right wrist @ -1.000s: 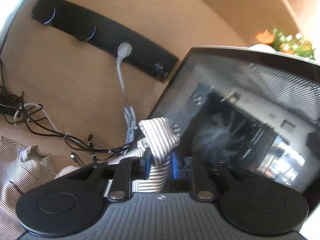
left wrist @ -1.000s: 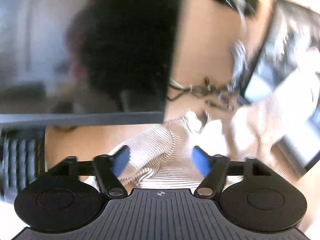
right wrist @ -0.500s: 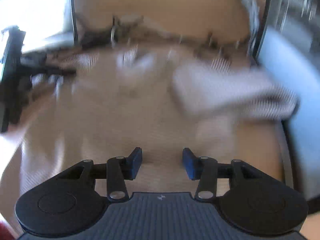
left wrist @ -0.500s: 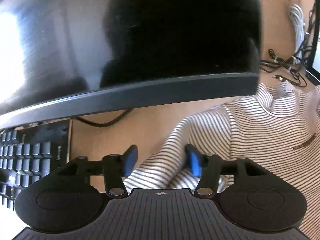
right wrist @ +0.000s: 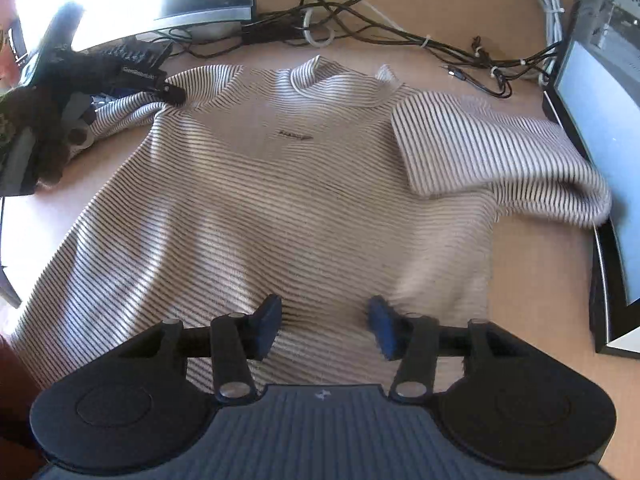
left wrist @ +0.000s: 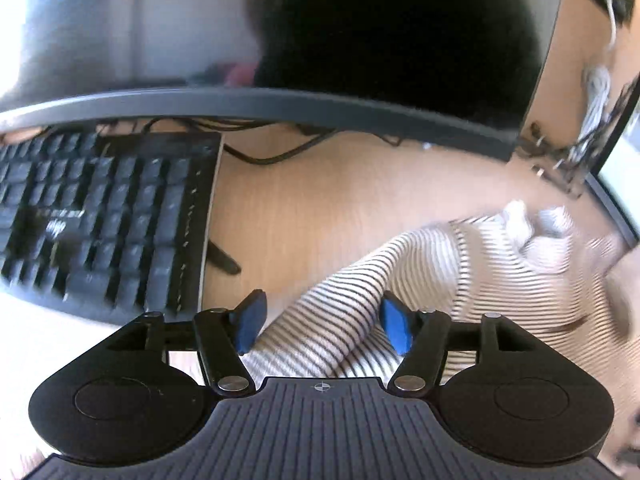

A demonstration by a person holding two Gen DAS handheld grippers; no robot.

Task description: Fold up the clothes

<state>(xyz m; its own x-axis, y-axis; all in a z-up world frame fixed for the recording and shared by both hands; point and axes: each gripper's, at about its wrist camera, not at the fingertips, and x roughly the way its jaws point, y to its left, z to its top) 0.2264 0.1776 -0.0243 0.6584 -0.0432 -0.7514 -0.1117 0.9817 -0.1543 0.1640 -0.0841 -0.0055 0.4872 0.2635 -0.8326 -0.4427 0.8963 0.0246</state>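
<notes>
Both claws agape — left claw point(left wrist: 322, 326) astride striped sweater point(right wrist: 280, 184) sleeve.

Small dark printed mark on chest of striped sweater point(right wrist: 294, 135) — too small to read. Pale lettering on black keyboard point(left wrist: 104, 216) — blurred, illegible. White lettering on other gripper point(right wrist: 140, 74) in right view — unreadable.

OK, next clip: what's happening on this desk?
A person with two handheld grippers is folding a striped sweater spread on a desk between monitors. Its right sleeve already lies folded across the chest. The left gripper is open around the other sleeve; the right gripper hangs open over the body, gripping nothing.
</notes>
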